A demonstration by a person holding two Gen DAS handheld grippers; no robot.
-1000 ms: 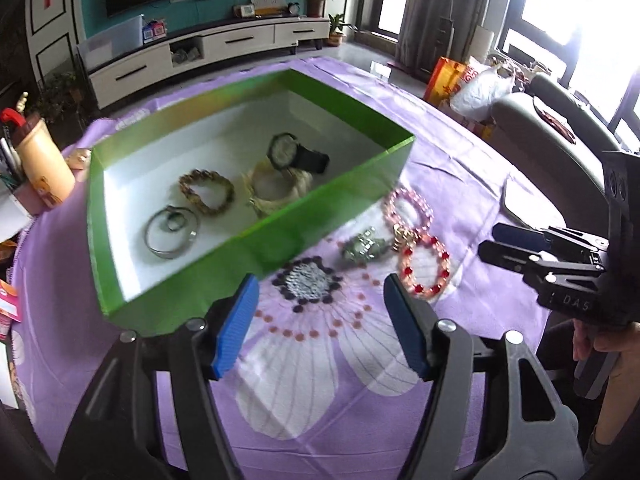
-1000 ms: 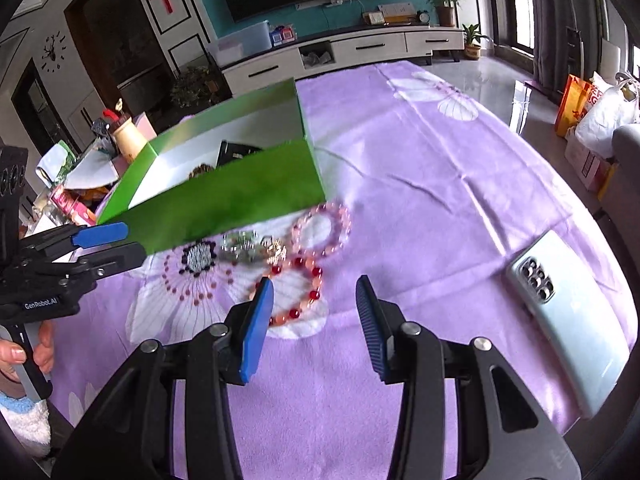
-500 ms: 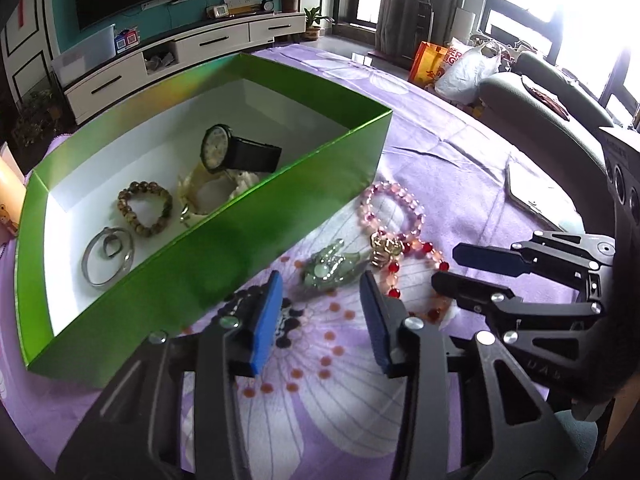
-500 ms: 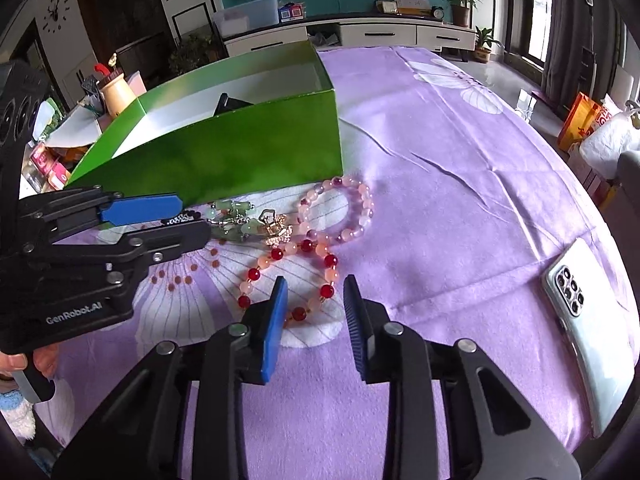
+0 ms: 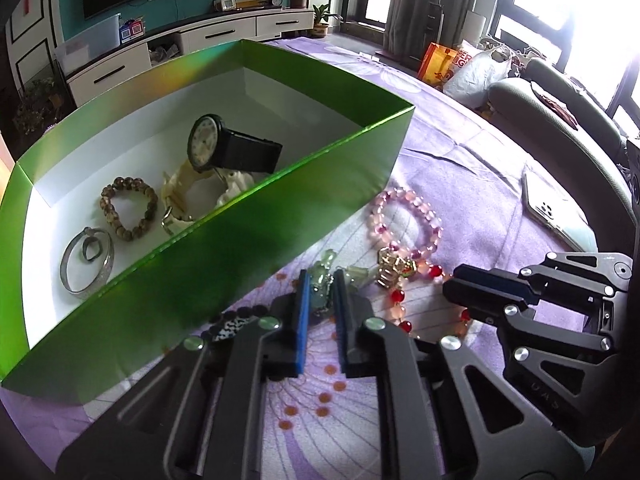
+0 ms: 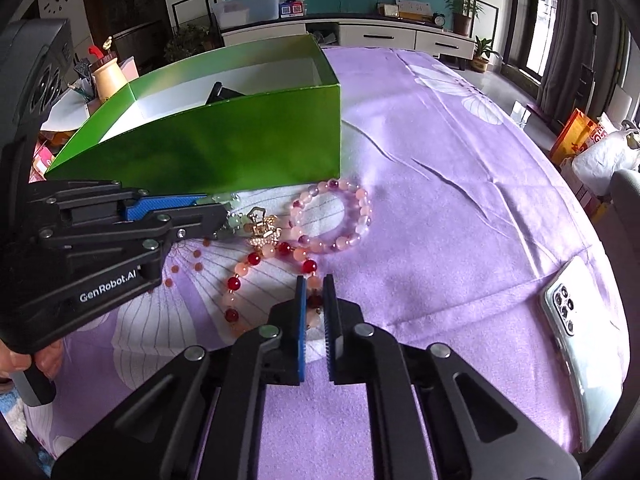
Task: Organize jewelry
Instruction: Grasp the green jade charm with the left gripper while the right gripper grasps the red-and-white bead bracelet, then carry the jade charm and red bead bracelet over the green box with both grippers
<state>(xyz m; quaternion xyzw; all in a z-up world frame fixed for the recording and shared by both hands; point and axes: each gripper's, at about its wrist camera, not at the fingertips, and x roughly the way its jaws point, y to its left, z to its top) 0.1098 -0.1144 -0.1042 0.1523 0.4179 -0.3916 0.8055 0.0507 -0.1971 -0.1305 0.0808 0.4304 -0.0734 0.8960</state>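
In the left wrist view my left gripper (image 5: 320, 276) is closing its jaws, and the blue pads pinch a pale green jade piece (image 5: 325, 259) lying in front of the green box (image 5: 240, 260). In the right wrist view my right gripper (image 6: 314, 278) is closing too, its pads clamped on the near side of a red-and-peach bead bracelet (image 6: 254, 258). A pink bead bracelet (image 6: 366, 212) and a gold charm (image 6: 262, 232) lie just beyond it on the purple cloth. The box holds a black watch (image 5: 204, 144), a brown bead bracelet (image 5: 128, 208), a cream bracelet (image 5: 180, 196) and a silver bangle (image 5: 86, 264).
A black-and-white beaded piece (image 5: 236, 322) lies left of my left gripper, partly hidden by it. A pale phone (image 6: 580, 328) rests on the cloth at the right. The two grippers sit close together, side by side. A hand (image 6: 44, 360) grips the left tool's handle.
Both grippers dropped toward the cloth and went from open to shut. The left one closed on the green jade piece, the right one on the red-and-peach bracelet.
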